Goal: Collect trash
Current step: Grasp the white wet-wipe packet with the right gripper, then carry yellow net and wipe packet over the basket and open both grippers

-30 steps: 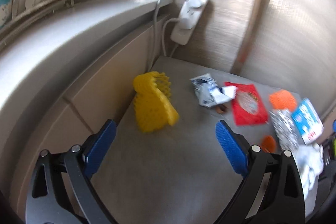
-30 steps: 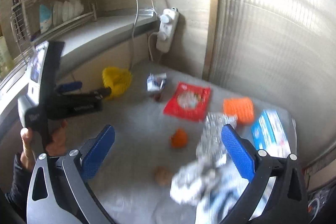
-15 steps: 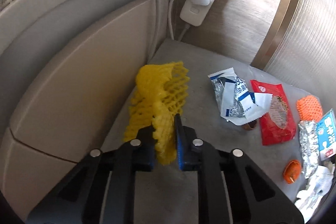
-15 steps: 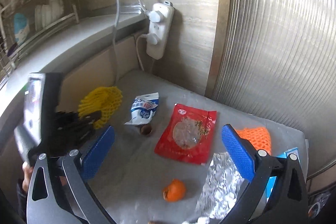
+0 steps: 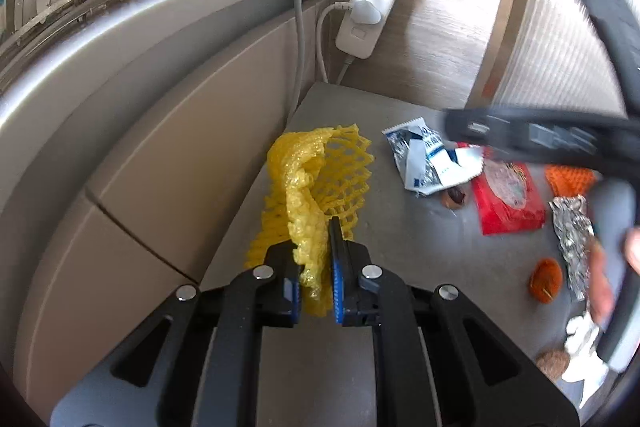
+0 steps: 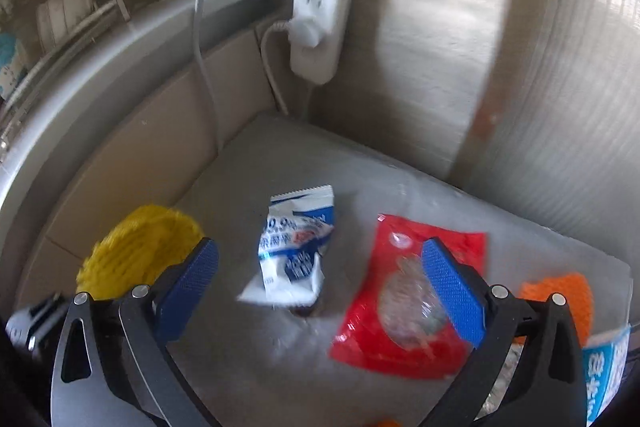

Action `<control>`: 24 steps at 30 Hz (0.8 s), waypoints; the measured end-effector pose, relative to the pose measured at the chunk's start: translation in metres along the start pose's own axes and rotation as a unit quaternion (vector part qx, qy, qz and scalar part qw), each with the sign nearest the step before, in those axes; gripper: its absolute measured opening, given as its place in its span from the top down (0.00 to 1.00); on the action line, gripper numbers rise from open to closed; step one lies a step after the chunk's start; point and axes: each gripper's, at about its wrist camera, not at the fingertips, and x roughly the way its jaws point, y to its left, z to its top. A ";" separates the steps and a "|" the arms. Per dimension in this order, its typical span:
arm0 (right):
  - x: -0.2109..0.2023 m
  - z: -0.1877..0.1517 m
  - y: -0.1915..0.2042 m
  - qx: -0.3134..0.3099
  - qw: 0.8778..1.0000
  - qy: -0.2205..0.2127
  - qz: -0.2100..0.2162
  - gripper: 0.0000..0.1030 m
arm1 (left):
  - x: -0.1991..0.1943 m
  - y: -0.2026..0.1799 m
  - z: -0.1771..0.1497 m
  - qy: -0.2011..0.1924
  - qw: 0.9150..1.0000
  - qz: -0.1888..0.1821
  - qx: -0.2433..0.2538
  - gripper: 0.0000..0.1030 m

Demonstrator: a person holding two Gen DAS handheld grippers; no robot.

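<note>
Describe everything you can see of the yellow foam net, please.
The yellow foam net is a soft mesh sleeve of foamed plastic with diamond-shaped holes, crumpled and folded over itself. The left hand-held gripper is shut on its near end, blue pads pressing both sides. It lies at the left edge of the grey surface, beside the beige panel, apart from the other wrappers.

- Left of the red packet (image 6: pixel 404 303), the blue-white wrapper (image 6: pixel 294 255) and yellow foam net (image 6: pixel 136 251) crowd the worktop (image 6: pixel 280 155).
- Behind the red packet, bare worktop runs to the wall corner.
- Right of it, the orange net (image 6: pixel 560 293) blocks.
</note>
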 end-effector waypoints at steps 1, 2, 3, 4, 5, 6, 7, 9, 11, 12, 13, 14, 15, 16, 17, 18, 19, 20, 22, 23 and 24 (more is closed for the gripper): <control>0.006 0.003 0.002 -0.003 1.000 0.006 -0.002 0.02 | -0.001 0.000 0.000 0.000 1.000 -0.003 -0.001 0.89; 0.012 0.006 0.005 -0.005 1.000 0.014 -0.004 0.02 | -0.001 0.000 0.000 0.000 1.000 -0.007 -0.002 0.89; 0.018 0.008 0.008 -0.007 1.000 0.023 -0.006 0.02 | -0.002 0.001 0.000 -0.001 1.000 -0.010 -0.003 0.89; 0.025 0.010 0.011 -0.009 0.999 0.033 -0.008 0.02 | -0.001 0.001 0.001 -0.001 1.000 -0.013 -0.004 0.89; 0.033 0.012 0.013 -0.011 0.999 0.044 -0.010 0.02 | -0.004 0.002 0.000 -0.003 1.000 -0.014 -0.005 0.89; 0.041 0.013 0.016 -0.015 0.998 0.056 -0.016 0.02 | -0.006 0.003 -0.001 -0.004 1.000 -0.014 -0.006 0.89; 0.045 0.013 0.019 -0.020 0.998 0.063 -0.021 0.04 | -0.007 0.003 -0.002 -0.005 1.000 -0.014 -0.007 0.89; 0.055 0.014 0.025 -0.034 0.996 0.069 -0.034 0.23 | -0.008 0.006 -0.002 -0.005 1.000 -0.012 -0.011 0.89; 0.060 0.013 0.024 -0.036 0.996 0.077 -0.041 0.56 | -0.008 0.009 -0.004 -0.002 1.000 -0.013 -0.012 0.89; 0.062 0.013 0.023 -0.034 0.996 0.079 -0.036 0.72 | -0.008 0.010 -0.005 -0.002 1.000 -0.013 -0.011 0.89; 0.063 0.013 0.021 -0.031 0.996 0.081 -0.028 0.74 | -0.008 0.010 -0.006 -0.003 1.000 -0.013 -0.009 0.89; 0.063 0.013 0.020 -0.029 0.996 0.080 -0.026 0.74 | -0.008 0.010 -0.006 -0.003 1.000 -0.013 -0.008 0.89; 0.062 0.013 0.020 -0.031 0.996 0.077 -0.026 0.74 | -0.008 0.010 -0.006 -0.004 1.000 -0.014 -0.008 0.89; 0.059 0.013 0.020 -0.030 0.997 0.073 -0.024 0.74 | -0.009 0.010 -0.006 -0.005 1.000 -0.014 -0.007 0.89; 0.054 0.013 0.020 -0.029 0.997 0.066 -0.018 0.74 | -0.011 0.010 -0.005 -0.007 1.000 -0.015 -0.007 0.89; 0.051 0.013 0.020 -0.027 0.998 0.061 -0.015 0.75 | -0.013 0.009 -0.005 -0.009 1.000 -0.017 -0.007 0.89; 0.042 0.011 0.019 -0.024 0.998 0.052 -0.011 0.75 | -0.016 0.009 -0.006 -0.012 1.000 -0.018 -0.007 0.89; 0.031 0.008 0.017 -0.021 0.999 0.042 -0.007 0.75 | -0.021 0.009 -0.006 -0.017 1.000 -0.018 -0.006 0.89; 0.007 0.003 0.016 -0.016 1.000 0.020 0.003 0.75 | -0.031 0.008 -0.008 -0.024 0.999 -0.021 -0.004 0.89; -0.008 -0.001 0.016 -0.013 1.000 0.007 0.008 0.75 | -0.039 0.008 -0.011 -0.028 0.999 -0.026 -0.002 0.89; -0.019 -0.004 0.016 -0.012 1.000 -0.002 0.011 0.75 | -0.045 0.007 -0.013 -0.032 0.999 -0.030 0.000 0.89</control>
